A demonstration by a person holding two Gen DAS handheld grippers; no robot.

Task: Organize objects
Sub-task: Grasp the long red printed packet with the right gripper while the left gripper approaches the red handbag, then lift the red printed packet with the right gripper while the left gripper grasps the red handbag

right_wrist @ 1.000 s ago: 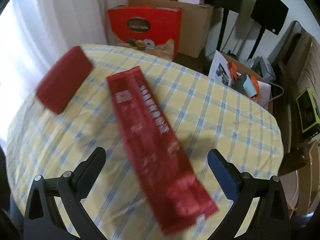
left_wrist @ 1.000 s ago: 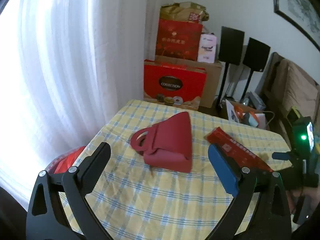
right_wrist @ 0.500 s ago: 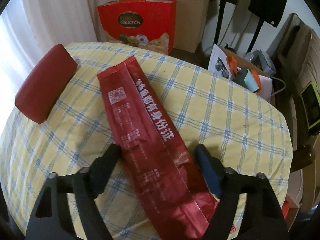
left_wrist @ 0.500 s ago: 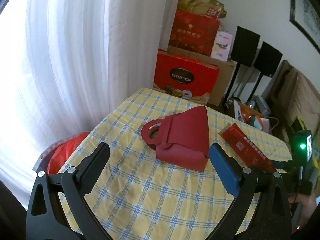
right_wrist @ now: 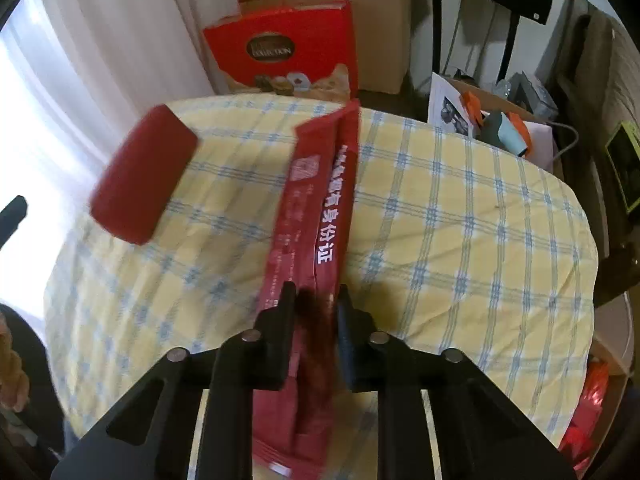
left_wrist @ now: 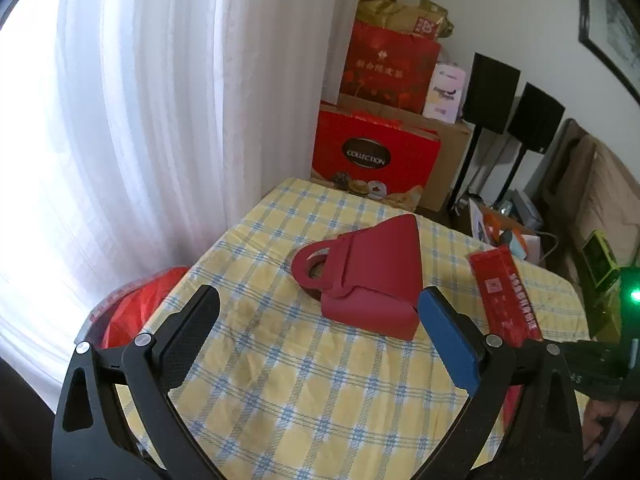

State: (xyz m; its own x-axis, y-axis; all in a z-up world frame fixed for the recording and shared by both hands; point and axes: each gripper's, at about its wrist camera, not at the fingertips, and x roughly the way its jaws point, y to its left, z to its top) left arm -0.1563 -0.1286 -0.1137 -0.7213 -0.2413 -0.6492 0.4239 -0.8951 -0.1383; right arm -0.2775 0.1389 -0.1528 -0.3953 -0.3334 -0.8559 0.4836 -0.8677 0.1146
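A long red foil packet (right_wrist: 316, 216) with white lettering lies across the yellow checked tablecloth (right_wrist: 460, 220). My right gripper (right_wrist: 314, 300) has its jaws closing on the packet's near part, the pads pressing it from both sides. The same packet (left_wrist: 504, 292) shows at the right in the left wrist view. A dark red triangular handbag (left_wrist: 368, 276) lies mid-table, its ring handle toward the curtain. My left gripper (left_wrist: 320, 328) hangs open just in front of the bag, nothing between its fingers. The bag's end (right_wrist: 144, 176) appears at the left in the right wrist view.
White curtains (left_wrist: 140, 120) hang along the table's left side. Red gift boxes (left_wrist: 372, 156) and a cardboard box stand beyond the far edge. Two black speakers on stands (left_wrist: 512, 104) and a box of clutter (right_wrist: 496, 124) sit at the right. A red bag (left_wrist: 136, 304) lies below the table's left edge.
My right gripper went from wide open over the red packet to shut on it, and the packet now points straighter away. The left gripper drifted closer to the handbag.
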